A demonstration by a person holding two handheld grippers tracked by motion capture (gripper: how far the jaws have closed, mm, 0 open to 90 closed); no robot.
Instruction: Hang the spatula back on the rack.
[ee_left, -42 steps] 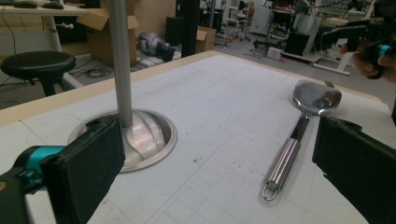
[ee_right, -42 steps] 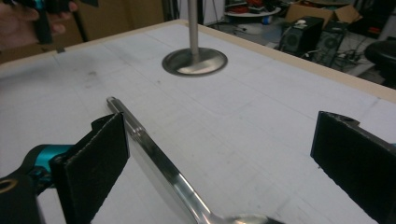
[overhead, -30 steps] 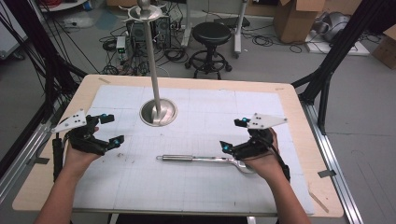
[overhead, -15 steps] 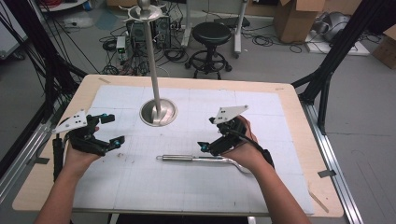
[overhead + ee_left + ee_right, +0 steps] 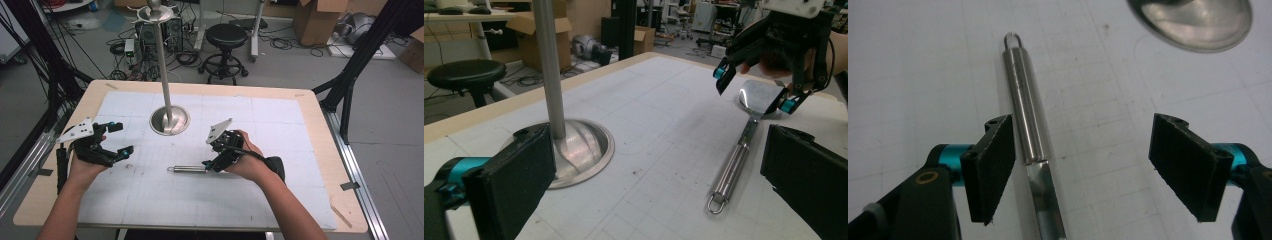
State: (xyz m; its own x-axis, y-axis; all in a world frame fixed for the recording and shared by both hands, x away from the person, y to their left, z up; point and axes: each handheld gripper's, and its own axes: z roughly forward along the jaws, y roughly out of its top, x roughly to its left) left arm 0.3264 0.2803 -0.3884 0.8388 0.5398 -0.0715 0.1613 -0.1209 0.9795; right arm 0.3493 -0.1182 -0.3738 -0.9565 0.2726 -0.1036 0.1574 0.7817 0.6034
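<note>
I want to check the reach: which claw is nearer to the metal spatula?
Right. The right claw hangs open over the metal spatula, its jaws straddling the handle. The left claw waits open, well off from the handle's loop end.

one steel spatula (image 5: 192, 169), one metal stand (image 5: 169, 120), two grippers (image 5: 119, 138) (image 5: 216, 150), one black stool (image 5: 227, 36)

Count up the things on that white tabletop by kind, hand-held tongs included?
Metal stand with round base: 1
Steel spatula: 1
Hand-held tongs: 2, the left tongs and the right tongs
Total: 4
</note>
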